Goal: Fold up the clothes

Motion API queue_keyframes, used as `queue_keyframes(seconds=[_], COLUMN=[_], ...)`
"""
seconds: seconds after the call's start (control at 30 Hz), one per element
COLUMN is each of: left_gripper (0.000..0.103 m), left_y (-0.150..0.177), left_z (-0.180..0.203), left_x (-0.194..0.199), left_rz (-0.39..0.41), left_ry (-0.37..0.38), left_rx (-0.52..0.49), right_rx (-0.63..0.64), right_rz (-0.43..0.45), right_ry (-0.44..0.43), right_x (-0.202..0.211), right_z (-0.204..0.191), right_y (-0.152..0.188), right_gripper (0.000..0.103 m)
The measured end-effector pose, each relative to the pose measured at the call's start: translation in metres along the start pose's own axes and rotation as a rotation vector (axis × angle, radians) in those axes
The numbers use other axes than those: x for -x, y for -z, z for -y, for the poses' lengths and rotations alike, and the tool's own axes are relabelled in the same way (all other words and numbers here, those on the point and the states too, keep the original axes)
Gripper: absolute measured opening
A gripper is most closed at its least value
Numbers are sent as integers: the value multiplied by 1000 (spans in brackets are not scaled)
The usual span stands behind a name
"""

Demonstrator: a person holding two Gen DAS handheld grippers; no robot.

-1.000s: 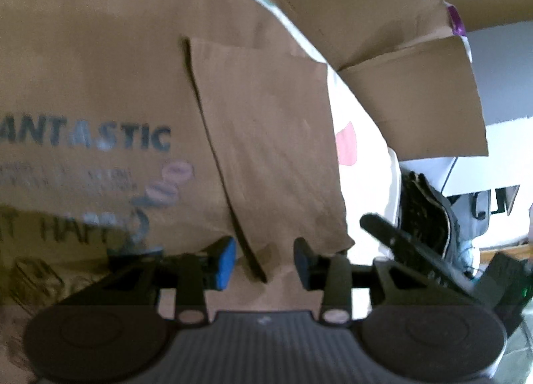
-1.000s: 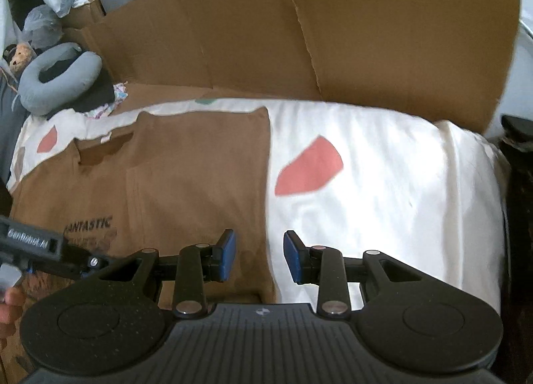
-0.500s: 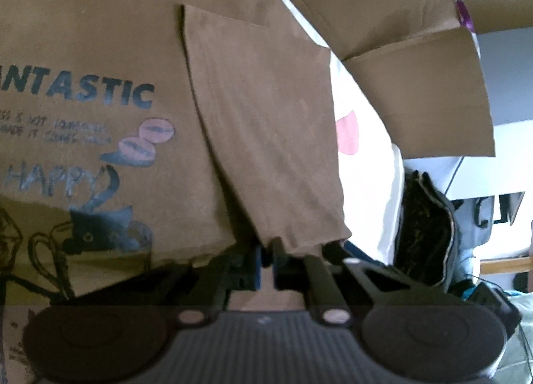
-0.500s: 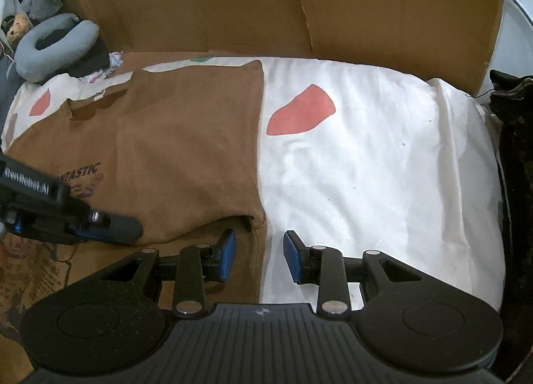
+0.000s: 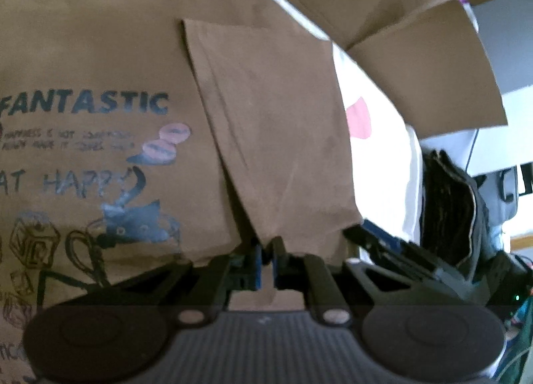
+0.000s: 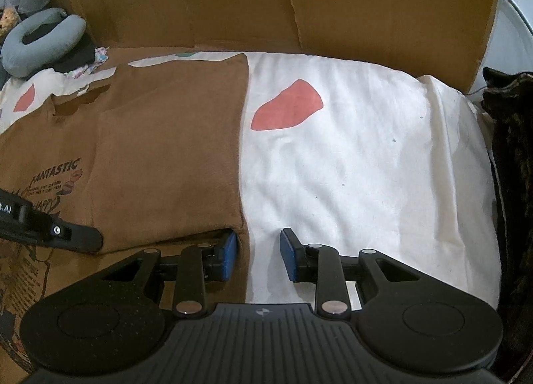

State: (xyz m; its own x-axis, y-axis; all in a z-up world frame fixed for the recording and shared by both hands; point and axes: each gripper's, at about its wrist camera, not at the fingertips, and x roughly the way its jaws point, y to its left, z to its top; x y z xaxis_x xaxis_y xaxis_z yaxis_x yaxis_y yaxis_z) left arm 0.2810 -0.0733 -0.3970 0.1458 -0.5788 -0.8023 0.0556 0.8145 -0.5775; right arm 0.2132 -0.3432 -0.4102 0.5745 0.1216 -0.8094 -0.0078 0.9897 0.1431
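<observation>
Left gripper [image 5: 265, 265] clenched on the folded flap's bottom edge of the brown t-shirt [image 6: 160, 150]; right gripper [image 6: 258, 259] released, straddling the shirt's right edge. Shirt lies flat on the white sheet [image 6: 366, 167], left side; cardboard [image 6: 366, 0] stands along the far edge.

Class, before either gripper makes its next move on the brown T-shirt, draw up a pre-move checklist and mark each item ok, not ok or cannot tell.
1. Left gripper closed on the brown T-shirt: ok, jaws nearly together with fabric between them.
2. Right gripper free to grasp: ok, jaws apart and holding nothing.
3. Right gripper lined up with the shirt's side edge: ok, one fingertip sits at the lower corner of the folded panel.
4. Folded sleeve panel lying flat: ok, no bunching visible.
5. White sheet beside the shirt smooth: ok, only slight wrinkles.
6. Shirt's bottom hem straight: cannot tell, out of view.
</observation>
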Motion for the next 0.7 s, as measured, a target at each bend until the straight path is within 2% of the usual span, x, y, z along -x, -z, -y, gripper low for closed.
queue_keyframes(seconds=[0.13,0.27,0.5,0.53,0.57,0.63,0.7], left_gripper=[13,13,13,13,13,13,13], left_y=[-9,-28,-60,-62,-64,-67,-70], left_z=[8,18,35,40,44,45,43], left_x=[16,32,24,22,20,15,11], left_rz=[8,62,141,172,189,196,198], left_ry=[-17,-37,-48,-69,-90,-111,-121], left_rx=[-70,-158,-222,-250,-271,-282,-292], right_rx=[-37,-45,-41,-40,-36,-21,12], right_rz=[-18,-13,30,35,35,27,22], right_ry=[-12,-34,-90,-97,-99,-104,-108], right_x=[6,17,30,32,29,22,14], right_z=[4,5,-4,-5,-8,-16,-23], right_y=[-1,-3,-24,-27,-30,-35,-36], right_gripper=[35,35,35,31,19,7,7])
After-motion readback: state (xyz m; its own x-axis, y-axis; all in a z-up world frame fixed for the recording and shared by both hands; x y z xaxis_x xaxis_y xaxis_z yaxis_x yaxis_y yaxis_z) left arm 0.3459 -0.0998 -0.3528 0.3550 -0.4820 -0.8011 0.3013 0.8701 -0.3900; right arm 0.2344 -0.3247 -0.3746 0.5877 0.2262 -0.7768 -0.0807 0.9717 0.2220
